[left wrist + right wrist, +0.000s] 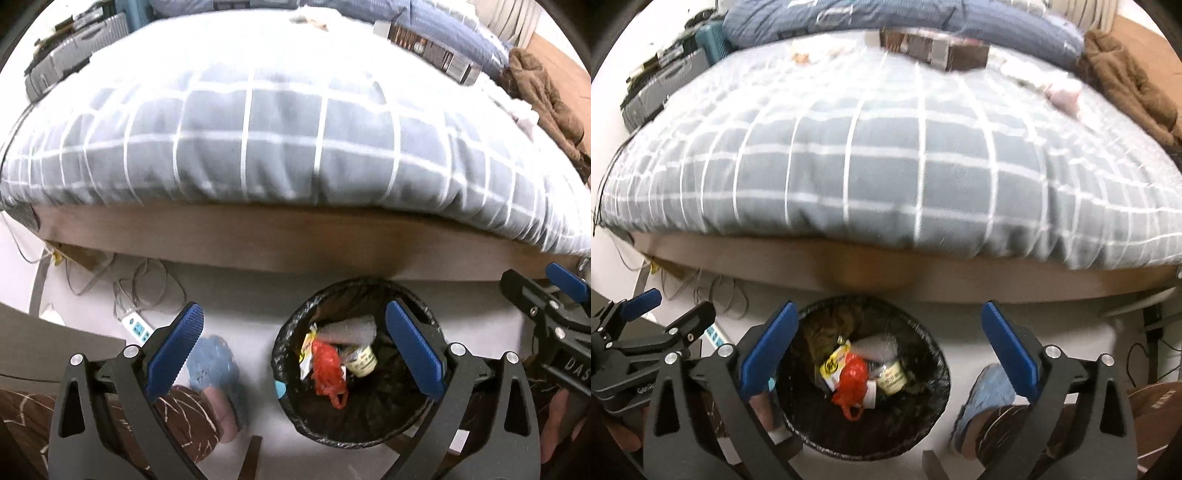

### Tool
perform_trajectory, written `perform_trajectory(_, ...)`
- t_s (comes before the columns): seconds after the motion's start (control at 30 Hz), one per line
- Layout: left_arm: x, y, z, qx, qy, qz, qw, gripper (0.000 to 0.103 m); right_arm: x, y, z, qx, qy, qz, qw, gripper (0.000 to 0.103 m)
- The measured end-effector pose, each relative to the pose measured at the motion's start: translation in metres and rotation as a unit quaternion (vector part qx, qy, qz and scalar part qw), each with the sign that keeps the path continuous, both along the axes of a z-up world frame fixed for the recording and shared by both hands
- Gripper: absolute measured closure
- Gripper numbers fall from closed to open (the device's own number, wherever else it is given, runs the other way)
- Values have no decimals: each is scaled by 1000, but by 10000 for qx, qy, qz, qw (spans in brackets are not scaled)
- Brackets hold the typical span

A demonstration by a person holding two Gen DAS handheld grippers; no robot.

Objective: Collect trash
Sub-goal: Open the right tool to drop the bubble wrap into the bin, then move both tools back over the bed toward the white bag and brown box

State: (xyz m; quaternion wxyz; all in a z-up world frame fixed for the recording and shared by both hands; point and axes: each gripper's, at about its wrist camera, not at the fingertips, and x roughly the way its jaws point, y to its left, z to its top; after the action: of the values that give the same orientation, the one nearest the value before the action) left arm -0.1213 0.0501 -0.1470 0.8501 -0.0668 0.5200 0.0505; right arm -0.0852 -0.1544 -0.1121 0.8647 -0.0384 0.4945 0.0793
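Landmark: round trash bin (354,435) lined with a black bag, on the pale floor just in front of the wooden bed frame (295,243).

Left gripper (303,354): jaws spread wide, nothing between the blue pads, poised above the bin and angled down; right-side finger over the bin's mouth, left-side finger out past the bin's left rim.

Right gripper (886,350): jaws wide apart, empty, likewise above the bin; left-side finger across the bin's left rim, right-side finger well clear of the bin to its right. Nothing touched by either pair of pads.

Inside the bin: red plastic bag (851,384) near the centre, yellow-and-white wrapper (833,365) touching it on the left, small jar with a pale label (892,378) just to its right, grey-white crumpled piece (877,347) behind these. Exact nature of the darker scraps toward the bin's back wall impossible to tell.

Beside the bin: blue slipper (214,362) on a foot to the left in the left wrist view, patterned brown trouser leg (181,417) above it. White power strip (137,328) and loose cables (147,280) further left of the bin, near the bed frame.

Beyond the bin, on the bed: grey quilt with white grid lines (280,147), a long dark box (428,48) at its far side, brown garment (546,99) at the far right.
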Motion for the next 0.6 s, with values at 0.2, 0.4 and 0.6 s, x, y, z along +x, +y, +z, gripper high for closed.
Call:
perform_trajectory(0.2, 5, -6, 32, -33, -317, -68, 9995, 6, 4, -3, 28, -21, -409, -62, 9991, 8)
perform_trajectory(0.4, 12, -8, 61, -90, -617, -59, 9980, 6, 12, -16, 55, 10, -765, -232, 9968, 8)
perform_trajectory(0.6, 28, -7, 93, 5, -887, -75, 9960, 6, 26, -23, 80, 8, -976, -271, 9949, 8)
